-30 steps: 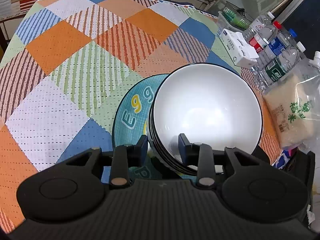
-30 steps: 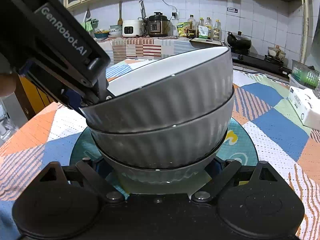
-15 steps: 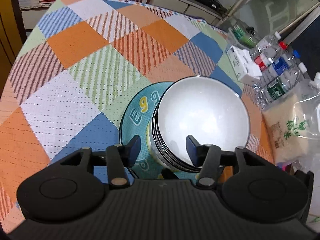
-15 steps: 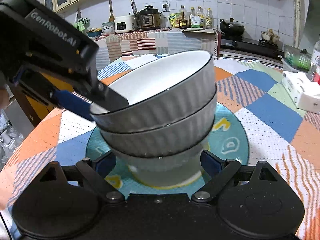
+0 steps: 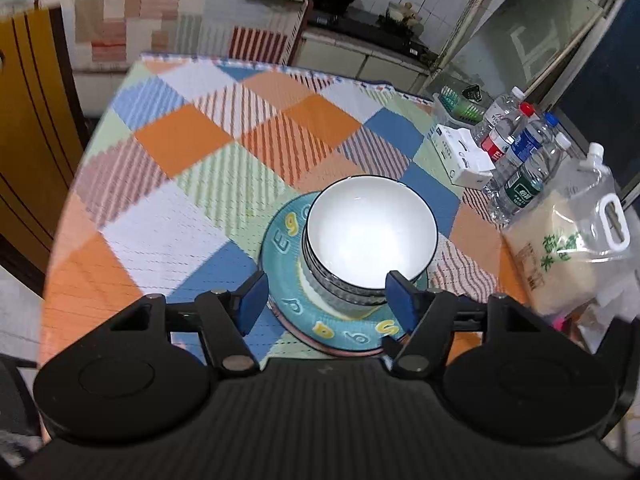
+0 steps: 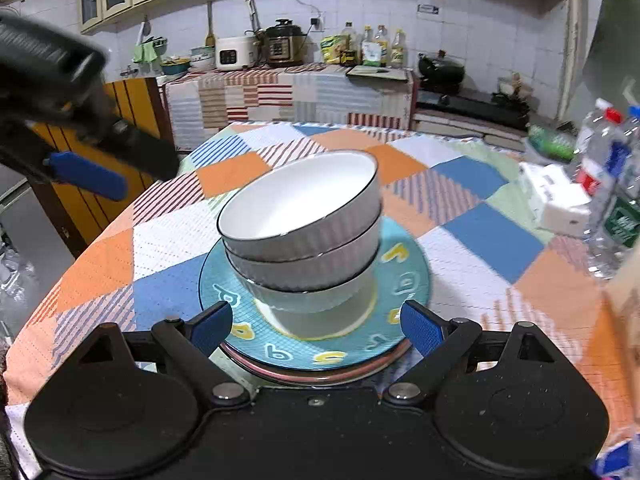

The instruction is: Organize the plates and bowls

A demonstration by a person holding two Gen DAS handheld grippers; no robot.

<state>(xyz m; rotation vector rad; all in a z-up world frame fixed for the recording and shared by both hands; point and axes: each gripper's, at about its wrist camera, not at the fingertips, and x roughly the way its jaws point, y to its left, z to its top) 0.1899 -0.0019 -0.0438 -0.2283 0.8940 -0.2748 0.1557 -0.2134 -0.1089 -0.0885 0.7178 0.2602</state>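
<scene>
Three grey ribbed bowls with white insides are stacked [image 5: 370, 236] [image 6: 304, 224] on a teal plate with yellow letters [image 5: 288, 304] [image 6: 404, 276], which lies on a pink plate [image 6: 320, 378]. My left gripper [image 5: 326, 300] is open and empty, above and just short of the stack. In the right wrist view it [image 6: 86, 176] hangs at upper left. My right gripper [image 6: 316, 322] is open and empty, its jaws on either side of the plate's near rim, not touching the bowls.
The round table has a checked cloth [image 5: 192, 140]. At its right edge stand several water bottles [image 5: 524, 160], a white box [image 5: 460, 156] and a bag of rice [image 5: 560, 248]. A yellow cabinet [image 6: 132, 128] stands left, a kitchen counter behind.
Both grippers have pulled back and up from the bowl stack. The left one let go of the top bowl's rim and opened wide. The stack stays on the plate.
</scene>
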